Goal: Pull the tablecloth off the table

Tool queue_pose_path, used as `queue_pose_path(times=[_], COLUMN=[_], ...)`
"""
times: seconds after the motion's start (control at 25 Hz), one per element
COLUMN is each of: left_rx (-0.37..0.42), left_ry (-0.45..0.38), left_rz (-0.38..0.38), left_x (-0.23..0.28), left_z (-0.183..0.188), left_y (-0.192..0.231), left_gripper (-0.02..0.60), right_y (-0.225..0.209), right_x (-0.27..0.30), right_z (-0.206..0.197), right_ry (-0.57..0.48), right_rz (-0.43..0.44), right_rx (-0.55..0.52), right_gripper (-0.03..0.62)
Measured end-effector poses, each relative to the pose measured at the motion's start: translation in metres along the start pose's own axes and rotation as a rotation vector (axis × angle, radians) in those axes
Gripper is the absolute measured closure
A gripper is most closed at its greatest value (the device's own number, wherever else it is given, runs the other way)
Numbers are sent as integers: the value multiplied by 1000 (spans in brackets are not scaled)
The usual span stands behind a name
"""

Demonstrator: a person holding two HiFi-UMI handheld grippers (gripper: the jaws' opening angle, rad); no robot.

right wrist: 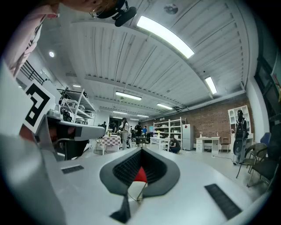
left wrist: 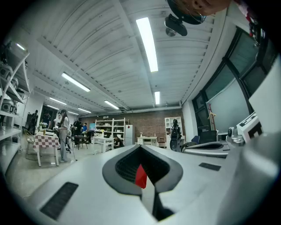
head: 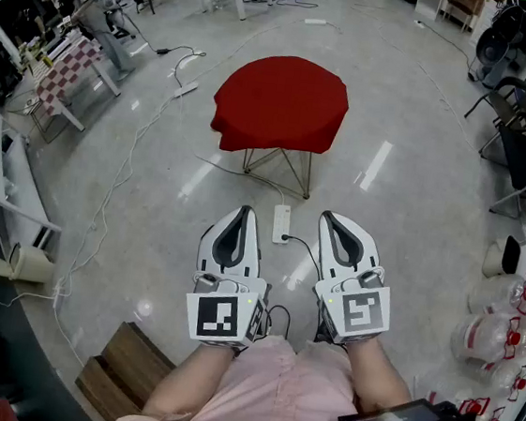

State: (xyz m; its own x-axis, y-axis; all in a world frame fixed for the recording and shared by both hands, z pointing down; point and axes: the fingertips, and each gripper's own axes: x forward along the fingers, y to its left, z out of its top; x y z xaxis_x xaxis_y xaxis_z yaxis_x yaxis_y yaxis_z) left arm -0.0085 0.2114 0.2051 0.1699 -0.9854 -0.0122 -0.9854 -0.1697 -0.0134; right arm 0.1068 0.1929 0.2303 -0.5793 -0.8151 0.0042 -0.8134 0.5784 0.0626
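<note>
In the head view, both forearms are tucked in against the body, with pink fabric (head: 265, 399) across the person's lap. The left gripper (head: 242, 212) and the right gripper (head: 330, 216) lie level and side by side, just apart, tips pointing forward. Each is a smooth white plastic shell with a dark teardrop opening and carries a black-and-white marker cube at its rear. The red tablecloth (head: 282, 103) is well ahead of them. It drapes in soft folds over a small round table, hiding the top, with thin wire legs (head: 280, 164) showing beneath. A white power strip (head: 281, 224) lies on the glossy grey floor (head: 150, 211) between the table and the grippers.

In the left gripper view, the left gripper (left wrist: 141, 148) is clenched, its ribbed dark pads meeting at the tip with nothing between them. A sliver of the distant tablecloth (left wrist: 141, 176) shows through the opening.

In the right gripper view, the right gripper (right wrist: 141, 150) is likewise clamped together and empty. The tablecloth (right wrist: 140, 175) shows as a small red patch framed in its loop.
</note>
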Motion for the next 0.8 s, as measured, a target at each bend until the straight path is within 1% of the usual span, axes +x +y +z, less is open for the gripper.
queue_pose_path(times=[0.12,0.4,0.48,0.64,0.8], left_rx=[-1,-4,-4,0,9], left_ry=[-3,0,4,12,13], left_rz=[-1,1,4,13,32], left_x=[-3,0,1,4,10], left_z=[1,-1,-2,-5,-4], left_y=[-3,-8,-10,-17,-29], left_gripper=[561,561,562,561,561], right_y=[-2,-9,-12,-23,-39], right_x=[-4,-7,-8,-10,-14], right_z=[2,-3,-3,1,-2], right_ry=[34,54,48,3,25], right_rz=[-26,-32,-31,-16,-2], right_rx=[29,24,35,76,51], right_gripper=[577,577,577,576,576])
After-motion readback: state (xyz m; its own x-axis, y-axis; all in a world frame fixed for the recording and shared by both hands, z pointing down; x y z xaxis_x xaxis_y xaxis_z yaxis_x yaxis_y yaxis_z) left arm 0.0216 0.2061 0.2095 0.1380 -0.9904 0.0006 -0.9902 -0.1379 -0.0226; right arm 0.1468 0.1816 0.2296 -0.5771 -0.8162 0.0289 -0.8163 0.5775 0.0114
